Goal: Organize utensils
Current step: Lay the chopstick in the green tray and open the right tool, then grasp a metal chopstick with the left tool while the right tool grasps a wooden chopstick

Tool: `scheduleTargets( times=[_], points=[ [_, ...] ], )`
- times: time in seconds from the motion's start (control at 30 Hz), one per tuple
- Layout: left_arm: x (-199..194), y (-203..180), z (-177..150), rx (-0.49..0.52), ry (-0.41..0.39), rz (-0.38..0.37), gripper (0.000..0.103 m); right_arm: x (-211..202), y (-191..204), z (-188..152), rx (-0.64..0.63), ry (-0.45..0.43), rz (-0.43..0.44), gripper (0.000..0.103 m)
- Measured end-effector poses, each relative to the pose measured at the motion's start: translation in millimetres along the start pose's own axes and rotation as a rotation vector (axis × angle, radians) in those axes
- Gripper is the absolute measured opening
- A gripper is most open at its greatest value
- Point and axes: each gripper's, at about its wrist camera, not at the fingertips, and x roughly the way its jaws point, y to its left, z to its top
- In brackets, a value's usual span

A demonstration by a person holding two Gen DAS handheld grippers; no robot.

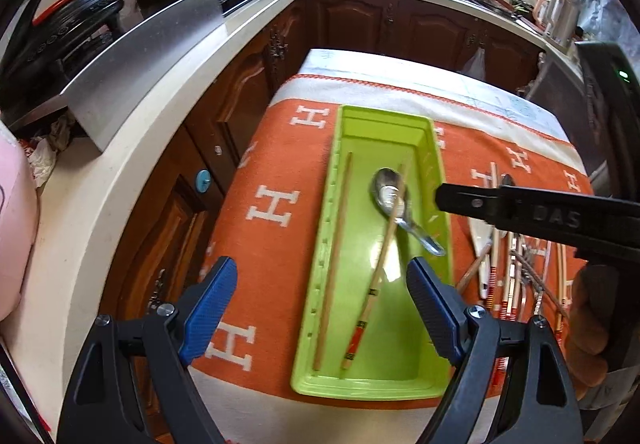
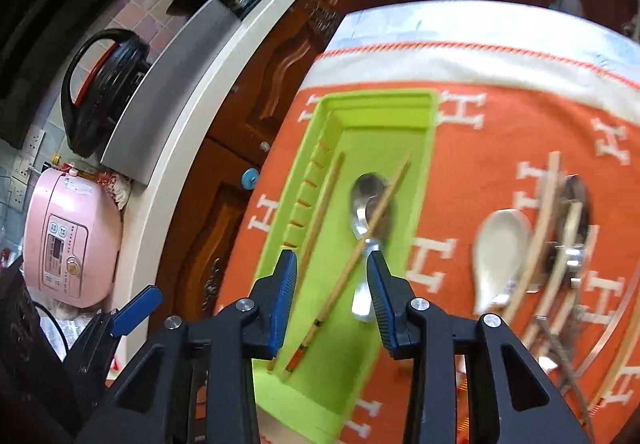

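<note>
A lime green tray point(image 1: 440, 179) point(image 2: 304, 163) lies on an orange blanket. It holds a metal spoon point(image 1: 390, 195) point(image 2: 366, 199) and two chopsticks; one chopstick point(image 1: 378, 266) point(image 2: 348, 276) lies across the spoon, the other point(image 1: 334, 264) point(image 2: 322, 203) along the left wall. My left gripper point(image 1: 322, 304) is open and empty above the tray's near half. My right gripper point(image 2: 332, 292) is open and empty over the tray, its jaws either side of the crossed chopstick and spoon handle. Its body point(image 1: 536, 215) shows in the left wrist view.
A heap of loose utensils point(image 1: 516, 264) lies right of the tray: a white ceramic spoon point(image 2: 500, 252), a metal spoon point(image 2: 576, 211), several chopsticks. A counter point(image 1: 132, 147) with a pink rice cooker point(image 2: 68, 236) runs along the left. Brown cabinets point(image 1: 400, 23) stand behind.
</note>
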Motion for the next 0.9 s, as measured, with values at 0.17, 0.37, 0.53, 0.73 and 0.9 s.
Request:
scheduleTargets(
  times=[0.17,0.37,0.53,0.73,0.9],
  points=[
    [-3,-24,1,0.030,-0.009,-0.079,0.085,-50,-30,-19,0.015,-0.066,-0.068,0.037],
    [-8,-63,7,0.081,-0.015,-0.190,0.085,-123,-76,-59,0.063,-0.176,-0.184,0.037],
    [-8,-108,10,0.149,-0.010,-0.260,0.085,-176,-110,-88,0.118,-0.249,-0.230,0.038],
    [7,-166,4,0.233,0.038,-0.324,0.085,-218,-160,-120,0.217,-0.286,-0.303,0.038],
    [29,-205,-7,0.293,0.099,-0.367,0.085,-222,-186,-146,0.243,-0.274,-0.313,0.038]
  ],
)
